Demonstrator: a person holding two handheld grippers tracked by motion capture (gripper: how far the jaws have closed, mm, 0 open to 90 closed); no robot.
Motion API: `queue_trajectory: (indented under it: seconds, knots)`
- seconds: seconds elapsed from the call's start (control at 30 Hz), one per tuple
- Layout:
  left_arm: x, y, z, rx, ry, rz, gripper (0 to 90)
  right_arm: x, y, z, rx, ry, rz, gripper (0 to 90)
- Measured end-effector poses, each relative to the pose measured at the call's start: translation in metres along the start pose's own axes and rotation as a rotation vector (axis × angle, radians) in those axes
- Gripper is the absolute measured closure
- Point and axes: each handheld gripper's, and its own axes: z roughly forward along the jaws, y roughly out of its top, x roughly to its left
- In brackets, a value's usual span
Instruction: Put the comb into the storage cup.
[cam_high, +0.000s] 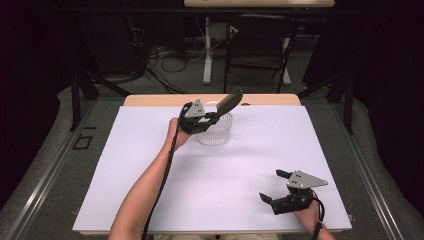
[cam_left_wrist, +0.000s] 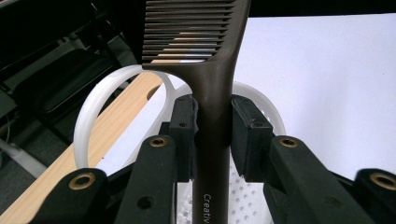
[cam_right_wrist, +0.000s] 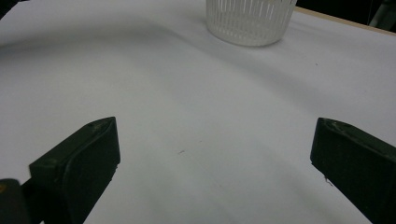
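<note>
A dark brown comb is held over a small white slotted basket at the back middle of the white table sheet. My left gripper is shut on the comb's handle, with both pads pressing its sides and the teeth pointing up and away. The basket's rim curves just beneath the jaws. My right gripper rests near the table's front right with its jaws wide apart and nothing between them. In the right gripper view my right gripper faces the basket far ahead.
Beyond the sheet runs the table's wooden back edge. Behind it stand a dark chair, a white table leg and loose cables on the floor. The white sheet spreads wide between the two grippers.
</note>
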Motion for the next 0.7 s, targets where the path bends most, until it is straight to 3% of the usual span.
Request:
queue_trajectory:
  seconds: [0.7]
  knots:
    - [0.0007, -0.0033, 0.0067, 0.040, -0.030, 0.031, 71.7, -0.0001, 0.0001, 0.0005, -0.001, 0.002, -0.008, 1.3]
